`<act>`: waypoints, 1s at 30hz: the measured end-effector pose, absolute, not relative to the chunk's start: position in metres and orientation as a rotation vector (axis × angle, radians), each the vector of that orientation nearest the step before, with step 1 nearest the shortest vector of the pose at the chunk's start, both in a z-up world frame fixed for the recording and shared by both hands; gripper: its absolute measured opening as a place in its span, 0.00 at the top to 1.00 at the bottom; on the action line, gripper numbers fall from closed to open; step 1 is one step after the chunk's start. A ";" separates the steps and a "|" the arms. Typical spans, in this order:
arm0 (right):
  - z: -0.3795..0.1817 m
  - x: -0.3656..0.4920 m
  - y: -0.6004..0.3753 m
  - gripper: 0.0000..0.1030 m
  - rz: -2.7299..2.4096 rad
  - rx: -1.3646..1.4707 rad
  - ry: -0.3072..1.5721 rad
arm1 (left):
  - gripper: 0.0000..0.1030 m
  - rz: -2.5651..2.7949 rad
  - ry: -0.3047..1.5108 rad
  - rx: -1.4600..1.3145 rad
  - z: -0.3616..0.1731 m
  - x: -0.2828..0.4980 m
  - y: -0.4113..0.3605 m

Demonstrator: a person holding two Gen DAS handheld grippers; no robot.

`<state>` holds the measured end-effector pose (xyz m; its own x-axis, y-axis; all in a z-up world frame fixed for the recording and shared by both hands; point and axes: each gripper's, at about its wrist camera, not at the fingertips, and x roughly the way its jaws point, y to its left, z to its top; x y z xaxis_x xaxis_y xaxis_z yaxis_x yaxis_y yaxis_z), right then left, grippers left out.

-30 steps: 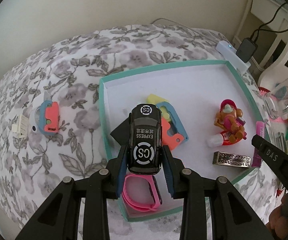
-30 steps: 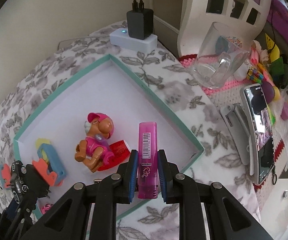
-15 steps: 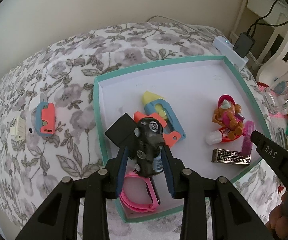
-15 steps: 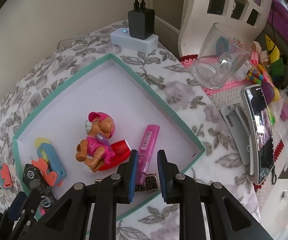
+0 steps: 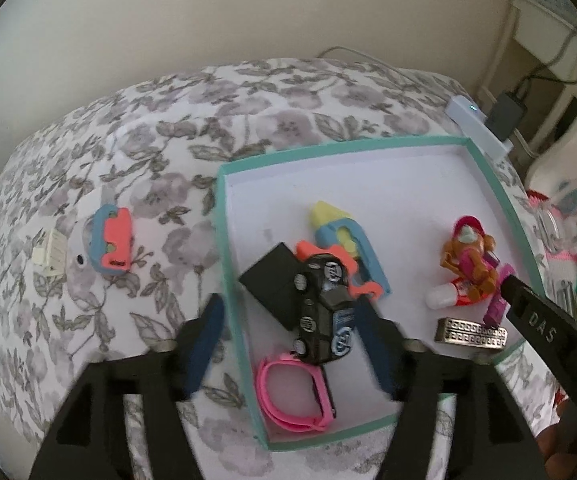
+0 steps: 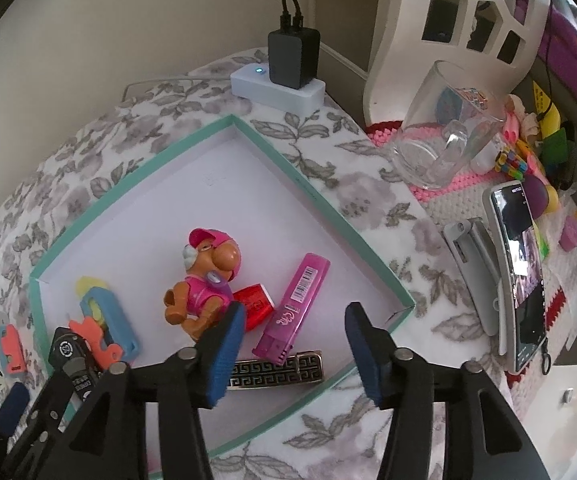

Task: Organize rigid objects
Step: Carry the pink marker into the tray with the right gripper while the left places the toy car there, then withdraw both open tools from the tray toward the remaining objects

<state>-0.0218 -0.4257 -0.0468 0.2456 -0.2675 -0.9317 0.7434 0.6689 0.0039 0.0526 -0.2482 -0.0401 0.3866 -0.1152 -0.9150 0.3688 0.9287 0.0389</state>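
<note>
**Both grippers spread wide over the teal tray**

The left gripper (image 5: 288, 344) is standing wide open, gripping nothing; the black toy car (image 5: 322, 308) is lying on its side between its fingers, low in the teal-rimmed tray (image 5: 224, 264), leaning on a black block (image 5: 272, 284). The right gripper (image 6: 292, 352) is gaping too, empty, hovering above the pink lighter (image 6: 292, 304), which is resting at centre frame beside the toy pup (image 6: 204, 280) and a red tube (image 6: 254, 300). A patterned metal clip (image 6: 276, 368) is partly hiding behind one blue finger. Crowding the tray's lower left are an orange-and-blue toy (image 5: 344, 248) and a pink band (image 5: 292, 392). Outside, at left, another orange-and-blue piece (image 5: 112, 240) is sitting on the floral cloth (image 5: 168, 140). The left view is blurring near the fingers.
</note>
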 end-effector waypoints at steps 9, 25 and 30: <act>-0.044 -0.016 -0.416 0.31 -0.706 0.465 1.114 | 0.21 -0.179 1.149 0.172 -0.039 0.069 -0.220; -0.042 -0.004 -0.395 0.04 -0.587 0.498 1.073 | 0.03 -0.002 1.193 0.109 -0.048 0.085 -0.186; -0.041 0.000 -0.385 0.00 -0.578 0.458 1.078 | 0.03 0.023 1.184 0.115 -0.047 0.086 -0.182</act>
